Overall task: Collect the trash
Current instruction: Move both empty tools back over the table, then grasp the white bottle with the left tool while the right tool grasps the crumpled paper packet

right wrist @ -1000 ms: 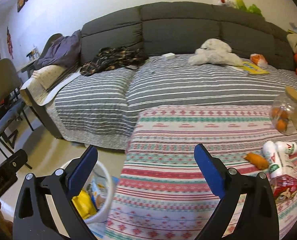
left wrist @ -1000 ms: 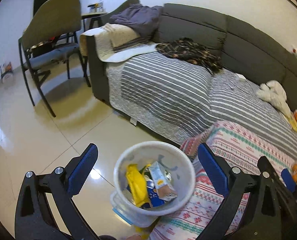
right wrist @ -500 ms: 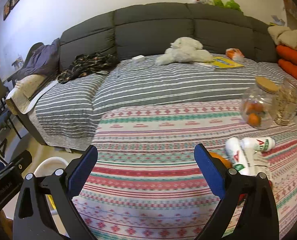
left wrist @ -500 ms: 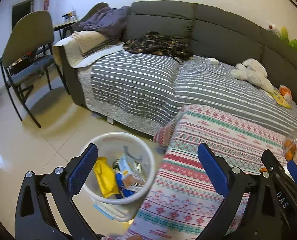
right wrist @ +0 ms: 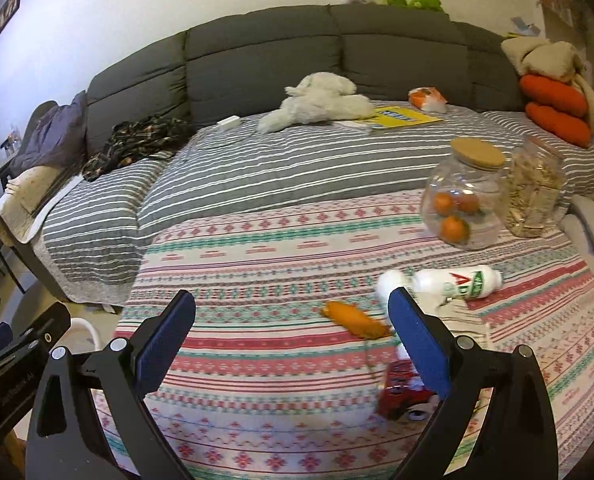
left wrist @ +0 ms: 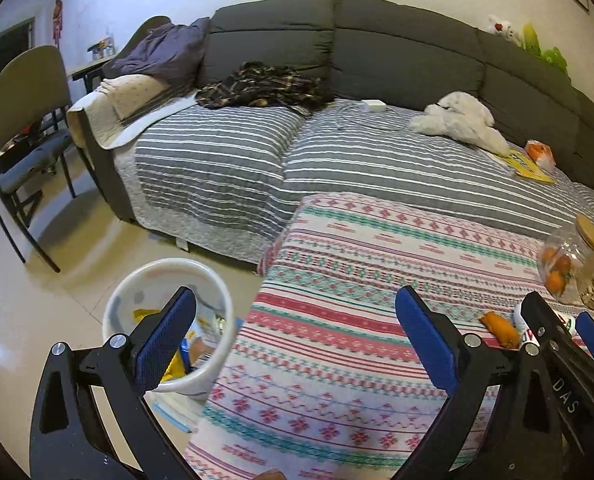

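Observation:
A white trash bin with wrappers inside stands on the floor left of the patterned table. My left gripper is open and empty over the table's left edge. My right gripper is open and empty above the table. Just beyond its right finger lie an orange peel, a white bottle, a crumpled paper and a red carton. The peel also shows in the left wrist view. The bin rim shows at lower left.
A glass jar of oranges and a jar of snacks stand at the table's far right. Behind is a grey sofa with a white plush toy, clothes and a yellow book. A chair stands at left.
Both grippers have swung right, from the bin toward the table. The bin has slid to the left of both views and the trash on the table has come closer to the right gripper.

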The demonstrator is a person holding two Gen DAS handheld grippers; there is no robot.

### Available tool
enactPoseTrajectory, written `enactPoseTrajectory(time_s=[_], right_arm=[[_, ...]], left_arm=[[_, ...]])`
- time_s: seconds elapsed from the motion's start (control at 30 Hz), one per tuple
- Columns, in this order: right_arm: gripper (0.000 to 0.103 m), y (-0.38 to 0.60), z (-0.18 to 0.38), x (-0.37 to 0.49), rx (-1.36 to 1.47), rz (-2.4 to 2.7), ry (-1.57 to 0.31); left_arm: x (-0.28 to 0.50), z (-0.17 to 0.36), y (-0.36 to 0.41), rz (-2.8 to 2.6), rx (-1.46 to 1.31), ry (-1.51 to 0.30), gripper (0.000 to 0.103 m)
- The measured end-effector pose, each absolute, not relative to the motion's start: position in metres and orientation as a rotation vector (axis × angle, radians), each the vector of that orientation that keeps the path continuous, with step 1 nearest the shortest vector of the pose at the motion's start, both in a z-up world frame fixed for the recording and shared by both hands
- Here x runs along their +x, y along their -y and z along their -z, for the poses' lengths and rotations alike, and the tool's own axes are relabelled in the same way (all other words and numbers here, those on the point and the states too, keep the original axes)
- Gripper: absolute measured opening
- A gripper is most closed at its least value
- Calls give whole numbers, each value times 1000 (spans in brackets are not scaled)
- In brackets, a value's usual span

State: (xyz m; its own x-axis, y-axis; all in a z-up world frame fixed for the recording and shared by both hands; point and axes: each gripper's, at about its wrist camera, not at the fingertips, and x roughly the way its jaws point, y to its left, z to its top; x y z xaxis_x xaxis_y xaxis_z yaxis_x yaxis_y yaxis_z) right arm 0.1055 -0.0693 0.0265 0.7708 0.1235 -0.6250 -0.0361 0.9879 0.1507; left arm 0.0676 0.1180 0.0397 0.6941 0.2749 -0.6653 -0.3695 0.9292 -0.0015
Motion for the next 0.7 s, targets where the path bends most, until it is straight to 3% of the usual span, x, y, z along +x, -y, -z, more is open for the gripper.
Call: enactPoseTrajectory(time_s=[0.7], right_arm=[[94,206,-13,113,226,59,-807]], left_arm=[[103,3,-30,-93,-68,-884,96]])
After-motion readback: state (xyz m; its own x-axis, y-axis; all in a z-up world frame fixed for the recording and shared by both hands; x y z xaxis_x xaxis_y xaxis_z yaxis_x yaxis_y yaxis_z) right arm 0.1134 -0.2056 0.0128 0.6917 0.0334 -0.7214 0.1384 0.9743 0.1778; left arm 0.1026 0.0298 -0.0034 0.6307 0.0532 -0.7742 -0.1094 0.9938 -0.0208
